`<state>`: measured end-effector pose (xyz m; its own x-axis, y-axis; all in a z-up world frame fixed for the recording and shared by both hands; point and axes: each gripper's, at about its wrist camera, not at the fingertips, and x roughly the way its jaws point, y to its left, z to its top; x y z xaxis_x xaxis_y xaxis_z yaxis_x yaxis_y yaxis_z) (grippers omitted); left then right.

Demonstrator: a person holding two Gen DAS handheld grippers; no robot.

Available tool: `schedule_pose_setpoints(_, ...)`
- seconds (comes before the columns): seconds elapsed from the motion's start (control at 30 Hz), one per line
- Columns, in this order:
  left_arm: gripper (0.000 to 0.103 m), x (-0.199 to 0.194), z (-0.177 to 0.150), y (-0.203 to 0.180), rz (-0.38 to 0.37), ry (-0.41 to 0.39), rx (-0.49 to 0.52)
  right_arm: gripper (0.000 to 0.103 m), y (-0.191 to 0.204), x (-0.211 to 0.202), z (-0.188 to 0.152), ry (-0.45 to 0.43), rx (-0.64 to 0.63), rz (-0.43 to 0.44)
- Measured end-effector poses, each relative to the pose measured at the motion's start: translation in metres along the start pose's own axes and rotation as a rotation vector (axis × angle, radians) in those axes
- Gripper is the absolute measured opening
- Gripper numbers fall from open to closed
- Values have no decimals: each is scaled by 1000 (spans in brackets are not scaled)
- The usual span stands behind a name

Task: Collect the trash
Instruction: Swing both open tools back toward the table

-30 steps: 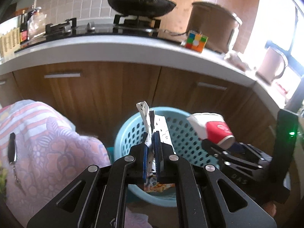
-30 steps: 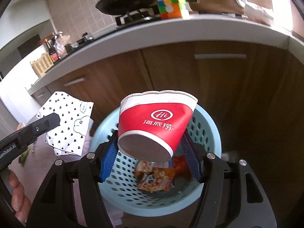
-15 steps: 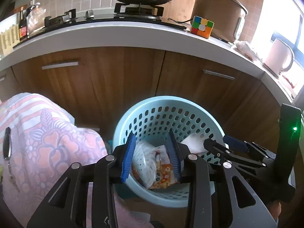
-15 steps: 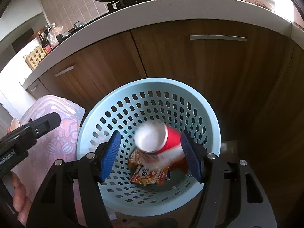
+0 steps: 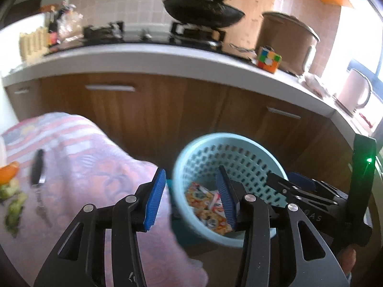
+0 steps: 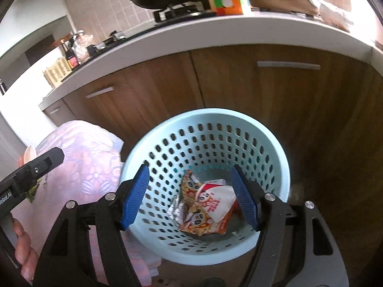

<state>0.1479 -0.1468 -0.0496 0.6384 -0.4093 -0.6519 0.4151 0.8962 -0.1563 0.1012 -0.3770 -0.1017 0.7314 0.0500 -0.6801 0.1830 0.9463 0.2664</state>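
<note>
A light blue perforated basket (image 6: 275, 153) stands on the floor against the wooden cabinets; it also shows in the left wrist view (image 5: 191, 148). Inside lie a colourful snack wrapper (image 6: 191, 217) and the red and white paper cup (image 6: 220, 198) on its side. My right gripper (image 6: 190, 197) is open and empty above the basket. My left gripper (image 5: 191, 199) is open and empty over the basket's left rim. The right gripper also shows in the left wrist view (image 5: 301, 189).
A table with a pink floral cloth (image 5: 71, 157) stands left of the basket, with a dark utensil (image 5: 38, 172) and food scraps (image 5: 12, 191) on it. Behind is a counter (image 6: 215, 31) with a wok, a puzzle cube (image 6: 227, 1) and a pot.
Both grippers opened and dropped their loads: the dotted wrapper from the left, the red cup from the right. Both now lie in the basket. The left gripper has swung leftward.
</note>
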Motion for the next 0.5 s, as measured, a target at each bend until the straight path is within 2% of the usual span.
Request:
schedule_pose_setpoints(0.23,48,-52,-10,31,57,-95,-49,66,48,-17,1,-32,-91,46)
schedule_pose_setpoints(0.5,49,-101,-50,124,155,-139,-273,65,143,-19,-20,-39,-280,164)
